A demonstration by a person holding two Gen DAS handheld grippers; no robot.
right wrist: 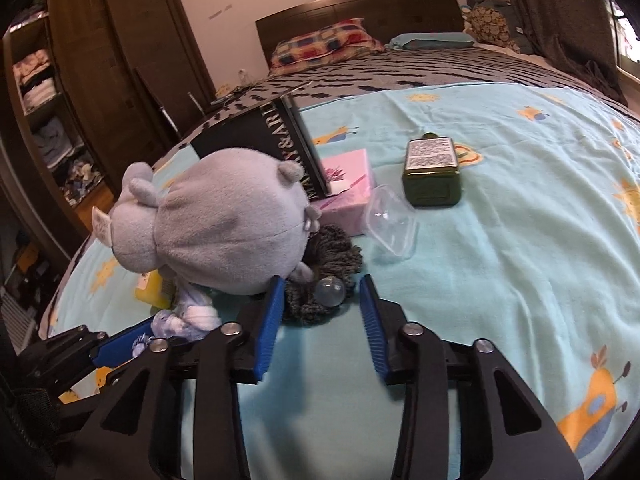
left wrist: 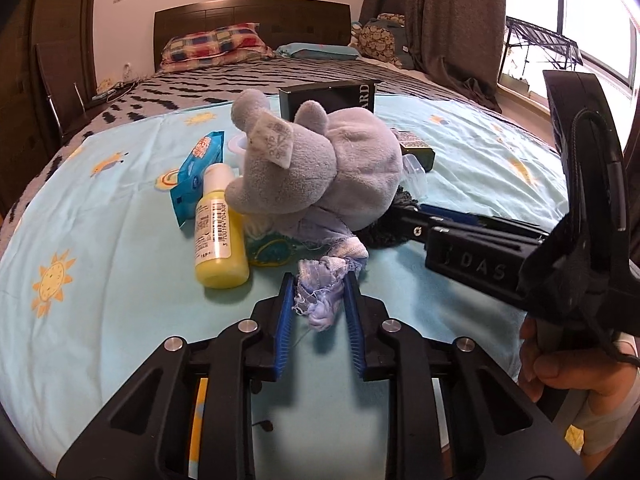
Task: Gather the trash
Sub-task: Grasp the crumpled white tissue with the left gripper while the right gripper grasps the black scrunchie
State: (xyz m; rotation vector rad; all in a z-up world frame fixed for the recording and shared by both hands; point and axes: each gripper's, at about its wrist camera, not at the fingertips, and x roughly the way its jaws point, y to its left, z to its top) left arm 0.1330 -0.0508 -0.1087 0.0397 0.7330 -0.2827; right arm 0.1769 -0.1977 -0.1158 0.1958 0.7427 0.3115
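Bedroom setup: bed [left wrist: 120, 240] with a light-blue sun-print sheet serves as the work surface, dark headboard and curtains behind. Clutter sits bunched mid-sheet around a grey plush elephant [left wrist: 320, 160]: yellow bottle [left wrist: 218, 236], blue wipes packet [left wrist: 196, 172], black box [left wrist: 332, 96], and in the right view a pink box [right wrist: 348, 188], a clear plastic cup [right wrist: 390, 224] on its side, a green bottle [right wrist: 432, 172] well apart.

Left claw [left wrist: 320, 296] is narrowed onto a frayed blue cloth scrap [left wrist: 320, 292]; both blue pads touch the fabric, so I read it as gripped. The scrap trails back under the elephant, which likely explains the low, forward-angled approach: pinch the free end, pull clear without lifting the toy.

Right claw [right wrist: 322, 300] is partly closed around a dark knitted piece [right wrist: 320, 280] with a small clear ball [right wrist: 330, 291] on it. The near pad touches the knit; the far one shows a gap, so not clamped yet by my read. That item lies just beside the elephant's rear.

Judgement: both targets look like the trash; nothing has left the bed. Risk: the cloth drags the plush along.
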